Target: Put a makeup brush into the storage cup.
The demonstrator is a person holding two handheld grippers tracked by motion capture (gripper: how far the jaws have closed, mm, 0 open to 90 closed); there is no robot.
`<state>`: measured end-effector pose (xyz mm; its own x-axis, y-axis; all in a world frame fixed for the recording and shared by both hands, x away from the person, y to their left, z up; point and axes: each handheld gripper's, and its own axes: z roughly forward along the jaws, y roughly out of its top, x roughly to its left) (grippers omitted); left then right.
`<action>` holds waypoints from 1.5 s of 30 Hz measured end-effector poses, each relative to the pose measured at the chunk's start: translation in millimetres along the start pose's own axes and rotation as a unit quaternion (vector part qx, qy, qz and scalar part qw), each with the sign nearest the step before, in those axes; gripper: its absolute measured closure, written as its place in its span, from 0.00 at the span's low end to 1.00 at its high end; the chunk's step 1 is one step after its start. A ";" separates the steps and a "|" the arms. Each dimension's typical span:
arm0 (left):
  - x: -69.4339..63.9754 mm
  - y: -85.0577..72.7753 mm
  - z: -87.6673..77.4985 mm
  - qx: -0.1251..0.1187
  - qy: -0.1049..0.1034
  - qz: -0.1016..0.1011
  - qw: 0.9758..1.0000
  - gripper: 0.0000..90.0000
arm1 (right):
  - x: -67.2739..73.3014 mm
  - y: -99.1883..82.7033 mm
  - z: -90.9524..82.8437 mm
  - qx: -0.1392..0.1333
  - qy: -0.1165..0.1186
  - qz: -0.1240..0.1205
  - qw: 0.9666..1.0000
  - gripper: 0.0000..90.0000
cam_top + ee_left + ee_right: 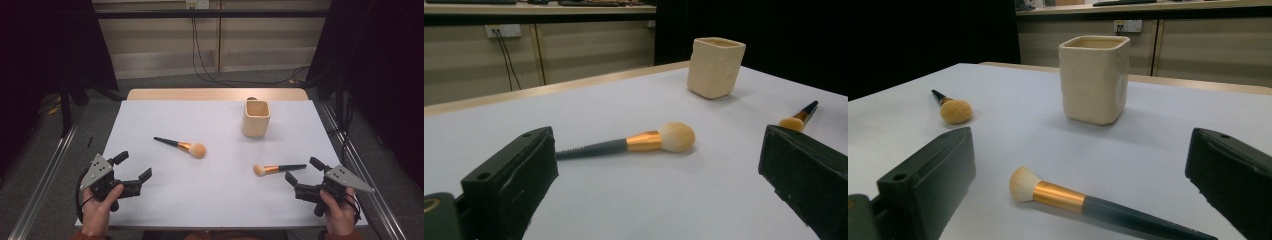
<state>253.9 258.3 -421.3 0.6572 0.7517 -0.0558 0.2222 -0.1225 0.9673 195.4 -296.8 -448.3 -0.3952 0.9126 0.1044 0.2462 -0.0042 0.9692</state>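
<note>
Two makeup brushes lie on the white table (150,205). One, with a dark handle, gold ferrule and tan head (183,146), lies left of centre; in the left gripper view this brush (634,142) rests ahead between the jaws. The second brush (277,169) lies at the right, its handle tip close to my right gripper (302,170), and in the right gripper view that brush (1088,202) lies low between the jaws. A cream square cup (256,118) stands upright behind them. My left gripper (134,165) is open and holds nothing. The right gripper is open too.
The cup (715,67) and the second brush (799,117) appear at the right of the left gripper view. In the right gripper view the cup (1095,85) is straight ahead and the first brush (953,110) is at the left. Cables hang behind the table.
</note>
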 end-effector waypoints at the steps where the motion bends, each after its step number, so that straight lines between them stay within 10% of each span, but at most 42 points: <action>1: 0.2 3.1 3.0 -0.002 -0.006 0.006 1.000 0.02 | 0.0 0.0 -0.1 0.000 0.000 0.000 1.000 0.00; 45: 22.1 51.7 89.0 0.000 -0.030 0.045 0.999 0.02 | -0.3 -1.2 2.8 0.009 0.001 -0.001 1.000 0.00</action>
<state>344.0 210.9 -394.6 0.7160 0.6978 0.0169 0.1596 -0.1872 0.9693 197.7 -296.0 -450.2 -0.3968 0.9122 0.1024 0.2608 0.0051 0.9654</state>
